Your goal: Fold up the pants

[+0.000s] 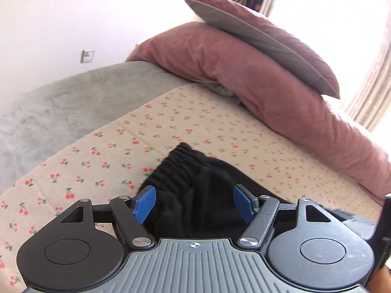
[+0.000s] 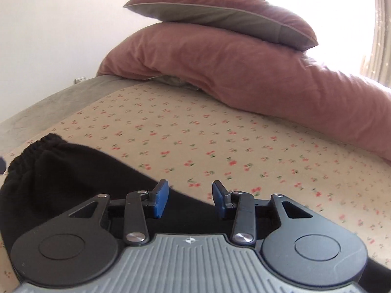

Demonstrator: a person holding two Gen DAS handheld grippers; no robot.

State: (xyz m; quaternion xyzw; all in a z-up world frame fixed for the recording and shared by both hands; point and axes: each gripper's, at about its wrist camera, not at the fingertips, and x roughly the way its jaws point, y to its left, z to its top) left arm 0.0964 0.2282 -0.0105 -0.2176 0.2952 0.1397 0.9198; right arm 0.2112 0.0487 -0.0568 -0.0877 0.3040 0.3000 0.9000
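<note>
Black pants (image 1: 195,190) with a gathered elastic waistband lie on a cherry-print sheet (image 1: 171,127). My left gripper (image 1: 194,202) is open, its blue pads either side of the waistband end, close above the cloth. In the right wrist view the pants (image 2: 61,178) spread from the left edge under the tool. My right gripper (image 2: 190,197) is open and empty over the pants' right edge, where black cloth meets the sheet (image 2: 244,146).
Two stacked dusty-pink pillows (image 1: 256,73) lie at the far side of the bed; they also show in the right wrist view (image 2: 244,73). A grey blanket (image 1: 61,105) covers the left part. A white wall and a bright curtained window stand behind.
</note>
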